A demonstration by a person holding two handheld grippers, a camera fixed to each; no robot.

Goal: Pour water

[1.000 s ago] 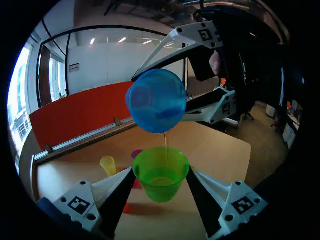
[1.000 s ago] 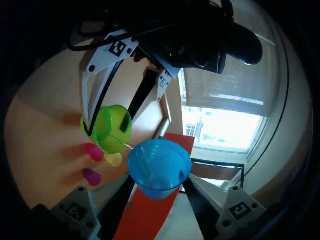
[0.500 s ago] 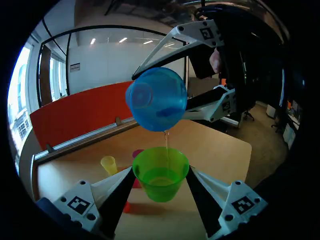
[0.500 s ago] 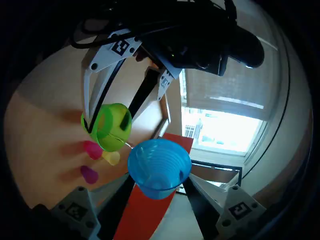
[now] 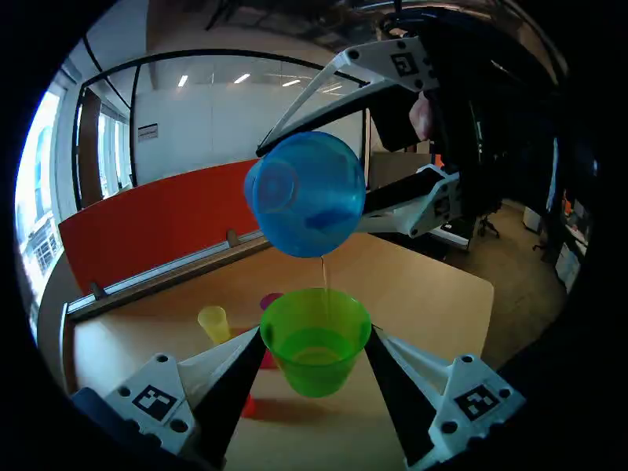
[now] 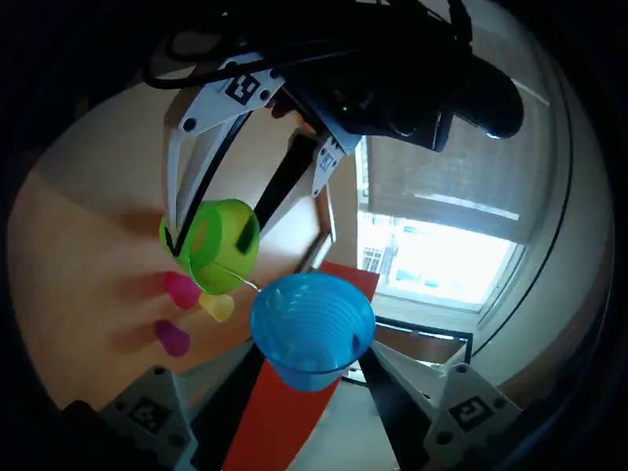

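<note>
In the left gripper view my left gripper [image 5: 315,345] is shut on a green cup [image 5: 315,339], held upright above the wooden table [image 5: 424,294] with some water in it. Over it hangs a blue cup [image 5: 306,195], tipped steeply, with a thin stream of water [image 5: 324,275] falling from its rim into the green cup. The right gripper [image 5: 357,169] is shut on that blue cup. In the right gripper view my right gripper [image 6: 312,339] holds the blue cup [image 6: 312,330], and the green cup [image 6: 210,243] sits between the left gripper's fingers [image 6: 184,169] beyond it.
A yellow cup [image 5: 212,322] and a magenta cup [image 5: 268,301] stand on the table behind the green cup. They show again as a yellow cup [image 6: 217,304] with pink ones [image 6: 180,289] [image 6: 171,337]. An orange partition [image 5: 157,220] runs along the table's far edge.
The blue cup has tipped and shifted slightly left while water keeps streaming into the green cup. The green cup has stayed where it was.
</note>
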